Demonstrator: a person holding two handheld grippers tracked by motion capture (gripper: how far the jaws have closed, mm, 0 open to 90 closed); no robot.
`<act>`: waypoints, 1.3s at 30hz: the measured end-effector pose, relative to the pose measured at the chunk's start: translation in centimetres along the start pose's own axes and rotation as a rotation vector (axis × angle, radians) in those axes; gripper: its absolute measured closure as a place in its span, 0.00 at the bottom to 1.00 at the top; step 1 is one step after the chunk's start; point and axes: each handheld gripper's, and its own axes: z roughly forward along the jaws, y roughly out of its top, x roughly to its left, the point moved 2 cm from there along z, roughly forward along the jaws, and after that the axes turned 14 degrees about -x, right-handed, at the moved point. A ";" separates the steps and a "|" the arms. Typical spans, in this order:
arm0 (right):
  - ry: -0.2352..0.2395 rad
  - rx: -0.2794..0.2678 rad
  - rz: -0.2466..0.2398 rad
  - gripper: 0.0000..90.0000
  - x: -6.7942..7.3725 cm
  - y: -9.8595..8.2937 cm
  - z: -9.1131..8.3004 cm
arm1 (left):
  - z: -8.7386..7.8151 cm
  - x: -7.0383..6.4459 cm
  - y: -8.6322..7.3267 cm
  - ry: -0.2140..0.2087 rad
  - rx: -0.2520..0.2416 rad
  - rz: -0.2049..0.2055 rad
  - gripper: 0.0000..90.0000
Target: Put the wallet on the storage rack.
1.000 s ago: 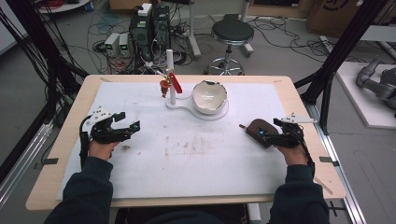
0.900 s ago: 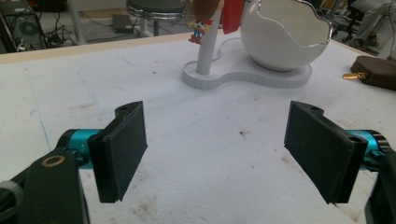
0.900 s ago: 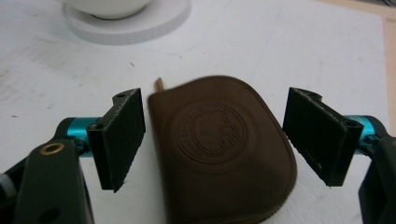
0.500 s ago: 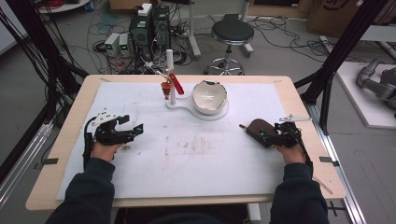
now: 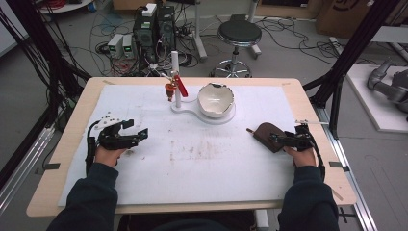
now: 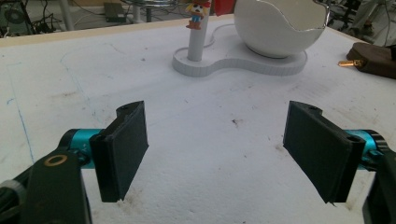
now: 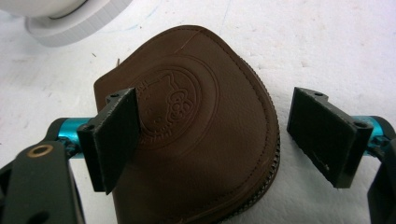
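A brown leather pouch (image 5: pixel 266 133) with an embossed cat emblem lies flat on the white mat at the right. In the right gripper view the pouch (image 7: pixel 201 126) lies under and between the jaws, its zipper edge curving to the right. My right gripper (image 5: pixel 281 140) (image 7: pixel 219 135) is open over the pouch's near side. My left gripper (image 5: pixel 137 134) (image 6: pixel 215 149) is open above bare mat on the left, holding nothing. A gold zipper pull (image 6: pixel 349 62) sticks out from the pouch's end.
A white stand (image 5: pixel 202 109) at the back centre carries a cracked-egg bowl (image 5: pixel 216 99) and a post (image 5: pixel 174 79) with a small figure (image 5: pixel 169 89) and red tag hanging from it. The mat (image 5: pixel 192 159) is stained near its middle. Wooden table edges surround it.
My right gripper has moved in over the pouch's near edge. The left gripper has shifted slightly toward the middle. Both stay open.
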 end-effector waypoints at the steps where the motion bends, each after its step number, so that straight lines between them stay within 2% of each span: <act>1: 0.008 0.005 -0.008 0.24 0.1 0.0 0.0 | 0.0 0.0 0.0 0.001 -0.001 -0.001 0.24; 5: 0.119 0.051 -0.050 0.27 1.1 -0.1 0.2 | 0.0 0.0 0.0 0.000 -0.003 -0.004 0.24; 11: 0.245 0.094 -0.197 0.30 4.3 -0.4 0.8 | 0.2 -0.3 -0.1 -0.009 0.009 0.002 0.25; 15: 0.271 0.097 -0.272 0.31 5.8 -0.5 1.0 | 0.5 -0.7 -0.2 -0.022 0.023 0.013 0.25; 18: 0.268 0.085 -0.308 0.32 6.1 -0.5 0.9 | 0.8 -1.1 -0.3 -0.034 0.028 0.020 0.25; 20: 0.262 0.075 -0.337 0.33 6.4 -0.5 0.8 | 1.1 -1.4 -0.4 -0.045 0.029 0.008 0.26; 23: 0.265 0.053 -0.424 0.35 7.2 -0.5 0.4 | 2.1 -2.4 -0.4 -0.077 0.047 0.002 0.29; 26: 0.279 0.028 -0.514 0.36 8.2 -0.6 0.2 | 3.6 -3.9 -0.3 -0.128 0.074 -0.015 0.31; 28: 0.285 0.023 -0.546 0.37 8.6 -0.6 0.2 | 4.8 -5.0 -0.3 -0.156 0.089 -0.010 0.31; 34: 0.303 0.011 -0.591 0.39 9.5 -0.7 0.3 | 9.2 -8.2 -0.6 -0.255 0.127 -0.057 0.31; 39: 0.327 0.004 -0.620 0.39 10.3 -0.8 0.6 | 12.7 -10.9 -1.2 -0.330 0.191 -0.064 0.31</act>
